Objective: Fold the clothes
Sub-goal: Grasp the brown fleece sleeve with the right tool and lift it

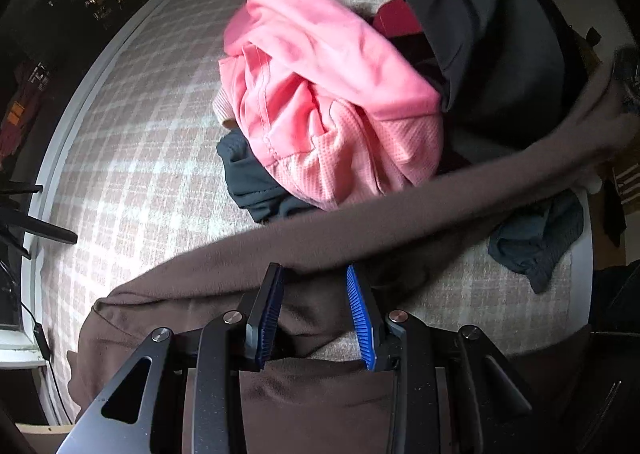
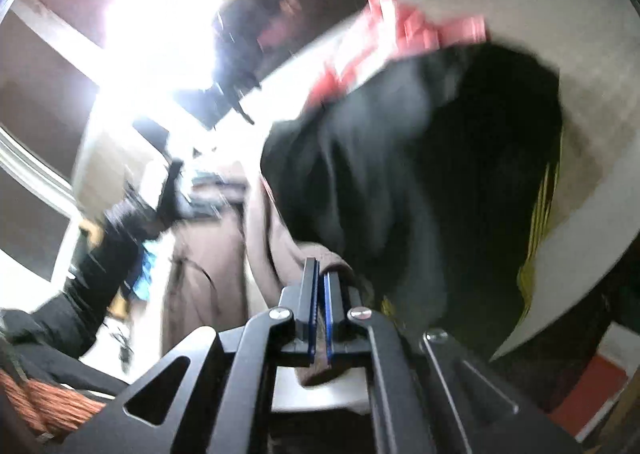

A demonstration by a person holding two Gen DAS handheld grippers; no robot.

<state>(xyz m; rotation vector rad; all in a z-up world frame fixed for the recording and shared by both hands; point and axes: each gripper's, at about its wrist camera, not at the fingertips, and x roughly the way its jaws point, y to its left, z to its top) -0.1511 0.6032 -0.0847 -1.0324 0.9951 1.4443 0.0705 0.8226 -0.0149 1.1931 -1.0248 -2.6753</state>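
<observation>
Covering most of the left view, the checked bedspread carries a heap of clothes: a pink top at 12 o'clock, a black garment at 1 o'clock. A brown garment stretches from 7 toward 3 o'clock. The left gripper stands wide over it; the right gripper pinches its brown edge tight.

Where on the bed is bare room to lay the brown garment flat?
Free: the checked bedcover between the window-side edge and the pink top. Crowded: the pile of pink and black clothes, and the blue-grey item at right.
</observation>
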